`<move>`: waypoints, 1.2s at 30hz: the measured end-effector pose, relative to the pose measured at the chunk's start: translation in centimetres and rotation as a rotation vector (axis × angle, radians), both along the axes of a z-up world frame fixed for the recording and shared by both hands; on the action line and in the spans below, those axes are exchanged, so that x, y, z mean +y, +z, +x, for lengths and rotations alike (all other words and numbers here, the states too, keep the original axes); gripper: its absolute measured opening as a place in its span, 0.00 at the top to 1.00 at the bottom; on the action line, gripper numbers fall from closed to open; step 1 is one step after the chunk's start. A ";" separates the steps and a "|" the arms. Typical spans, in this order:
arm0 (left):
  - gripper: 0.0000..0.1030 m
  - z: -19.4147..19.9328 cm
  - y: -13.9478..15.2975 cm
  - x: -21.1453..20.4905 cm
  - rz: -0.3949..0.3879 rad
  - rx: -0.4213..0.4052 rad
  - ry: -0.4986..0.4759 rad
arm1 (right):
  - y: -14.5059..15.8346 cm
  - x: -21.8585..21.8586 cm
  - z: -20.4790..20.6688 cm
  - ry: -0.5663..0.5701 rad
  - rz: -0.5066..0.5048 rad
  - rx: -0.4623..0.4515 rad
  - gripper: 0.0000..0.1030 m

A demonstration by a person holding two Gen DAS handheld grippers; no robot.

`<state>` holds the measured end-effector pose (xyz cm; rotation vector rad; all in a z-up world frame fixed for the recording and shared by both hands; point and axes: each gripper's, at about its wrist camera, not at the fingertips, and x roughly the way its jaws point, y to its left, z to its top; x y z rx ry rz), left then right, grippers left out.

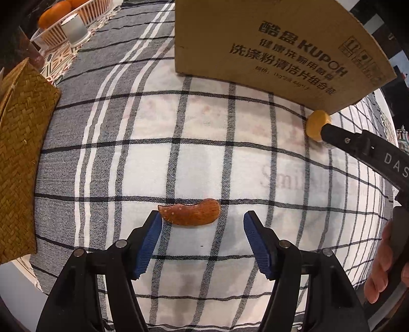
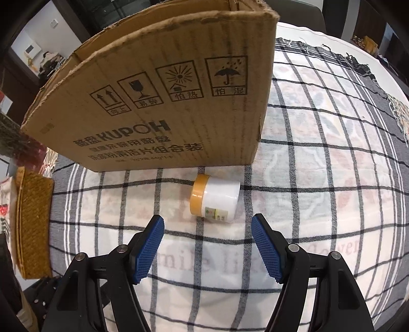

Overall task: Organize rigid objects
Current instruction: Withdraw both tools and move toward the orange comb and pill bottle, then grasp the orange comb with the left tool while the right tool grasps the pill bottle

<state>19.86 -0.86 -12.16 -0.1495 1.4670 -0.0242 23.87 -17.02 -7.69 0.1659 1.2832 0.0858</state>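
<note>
A small brown wooden comb (image 1: 190, 212) lies flat on the checked cloth. My left gripper (image 1: 203, 224) is open just in front of it, its left pad beside the comb's left end. A white jar with a yellow lid (image 2: 214, 199) lies on its side near the open cardboard box (image 2: 163, 107). My right gripper (image 2: 208, 227) is open just in front of the jar, not touching it. In the left wrist view the jar's yellow lid (image 1: 318, 125) shows beside the right gripper's black finger (image 1: 342, 138) and the box (image 1: 268, 46).
A woven straw basket (image 1: 20, 153) stands at the left edge of the table, also in the right wrist view (image 2: 33, 224). A white plastic basket (image 1: 74, 23) with oranges and a grey cup is far left. The checked cloth (image 1: 204, 158) covers the table.
</note>
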 end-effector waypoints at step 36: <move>0.48 1.4 -1.1 0.0 0.020 -0.095 0.006 | -3.3 -0.9 1.1 -0.084 0.026 -0.072 0.59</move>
